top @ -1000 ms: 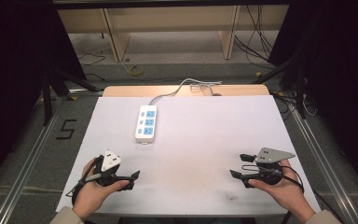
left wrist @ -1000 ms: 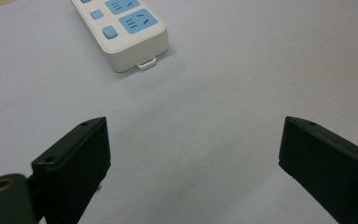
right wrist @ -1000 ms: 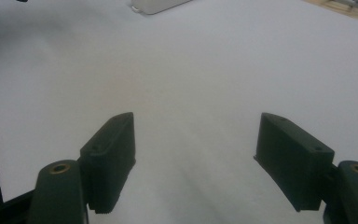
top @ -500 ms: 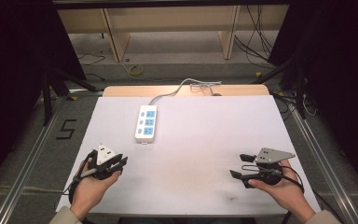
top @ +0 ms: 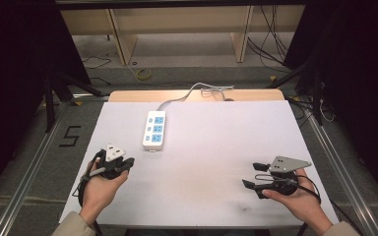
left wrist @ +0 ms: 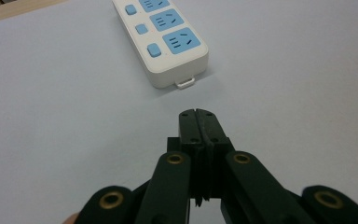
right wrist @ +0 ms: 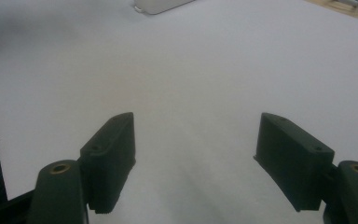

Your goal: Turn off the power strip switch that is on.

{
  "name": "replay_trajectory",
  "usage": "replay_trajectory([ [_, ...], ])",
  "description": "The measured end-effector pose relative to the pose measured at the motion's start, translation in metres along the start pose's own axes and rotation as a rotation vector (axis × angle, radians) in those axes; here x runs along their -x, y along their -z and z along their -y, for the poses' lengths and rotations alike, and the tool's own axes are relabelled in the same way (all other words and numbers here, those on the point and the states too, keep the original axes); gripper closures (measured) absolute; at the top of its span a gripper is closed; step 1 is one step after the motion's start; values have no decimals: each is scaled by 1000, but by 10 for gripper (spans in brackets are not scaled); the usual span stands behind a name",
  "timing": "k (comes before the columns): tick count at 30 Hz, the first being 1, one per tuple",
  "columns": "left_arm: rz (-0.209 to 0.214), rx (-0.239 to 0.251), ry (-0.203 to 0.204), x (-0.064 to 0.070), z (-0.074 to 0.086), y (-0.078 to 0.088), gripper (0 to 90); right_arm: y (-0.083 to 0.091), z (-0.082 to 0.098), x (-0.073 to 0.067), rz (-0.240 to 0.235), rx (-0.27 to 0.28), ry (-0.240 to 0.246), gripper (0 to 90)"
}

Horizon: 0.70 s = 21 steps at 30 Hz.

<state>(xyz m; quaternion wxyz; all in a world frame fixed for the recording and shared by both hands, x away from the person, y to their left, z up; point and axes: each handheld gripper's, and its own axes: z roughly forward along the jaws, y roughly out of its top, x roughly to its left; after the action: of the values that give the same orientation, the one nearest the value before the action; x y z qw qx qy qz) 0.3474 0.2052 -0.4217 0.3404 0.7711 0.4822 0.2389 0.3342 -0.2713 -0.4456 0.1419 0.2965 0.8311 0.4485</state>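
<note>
Two grippers, one strip

Your left gripper (left wrist: pixel 199 113) has its black jaws pressed together on nothing; your right gripper (right wrist: pixel 196 158) spreads its blocky jaws wide, empty. Ahead of the left one, the white, rounded power strip (top: pixel 155 129) with blue sockets lies lengthwise away from you on the matte white table (top: pixel 236 137), cable end farthest.
</note>
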Motion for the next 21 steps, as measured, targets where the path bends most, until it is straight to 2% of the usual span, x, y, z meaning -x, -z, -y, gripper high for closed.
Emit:
replay_trajectory([
  [7,-10,-19,17,-6,-12,-7,898,0,0,0,-1,-1,-1,288],
  [13,-13,-47,16,-9,-22,-14,898,0,0,0,0,-2,0,288],
  [21,-18,-55,13,-12,-33,-19,899,-1,0,0,0,0,-2,288],
])
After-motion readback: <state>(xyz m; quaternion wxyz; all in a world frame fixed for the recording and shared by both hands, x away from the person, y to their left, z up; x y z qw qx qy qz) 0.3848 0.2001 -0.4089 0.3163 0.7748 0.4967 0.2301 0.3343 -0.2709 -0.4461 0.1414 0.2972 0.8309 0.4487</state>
